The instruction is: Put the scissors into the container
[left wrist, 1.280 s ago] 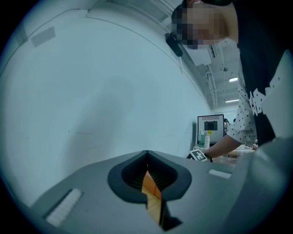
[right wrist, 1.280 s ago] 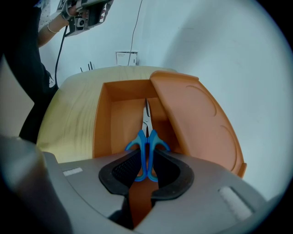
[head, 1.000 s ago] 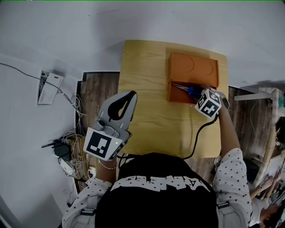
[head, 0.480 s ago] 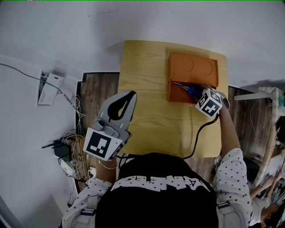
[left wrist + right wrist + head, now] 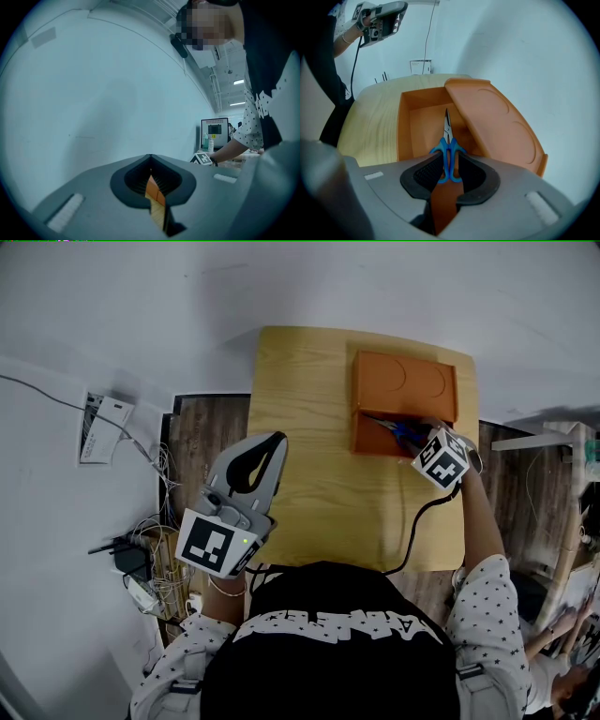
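While the right gripper (image 5: 450, 160) points steeply down into the container (image 5: 404, 123), its jaws have just been opening and now stand spread. The blue handles of the scissors (image 5: 448, 149) are between them. A clear gap shows beside the right pad. The left pad is just beside a handle loop, and I cannot tell whether it touches. Nothing is pinched.

The scissors lie on the bottom of the container's open part. Their blades are together and point away from the gripper, running alongside the edge of the lid (image 5: 497, 126). The lid is orange like the container and has two round shapes pressed into it. It sits tilted over the other part of the box, which in the head view is the far part.

The container stands on the far right part of the table (image 5: 309, 474), a pale wooden top set against a white wall. From above, the right gripper's marker cube hides its jaws, and only the scissor tips and a bit of blue handle show. A spotted sleeve (image 5: 487, 606) reaches along the table's right edge to that gripper.

The left gripper (image 5: 278, 440) is held level beyond the table's left edge, above the floor (image 5: 202, 437) and well apart from the container. Its jaw tips are pressed together with nothing between them. Cables (image 5: 155, 559) lie bunched on the floor by the wall.
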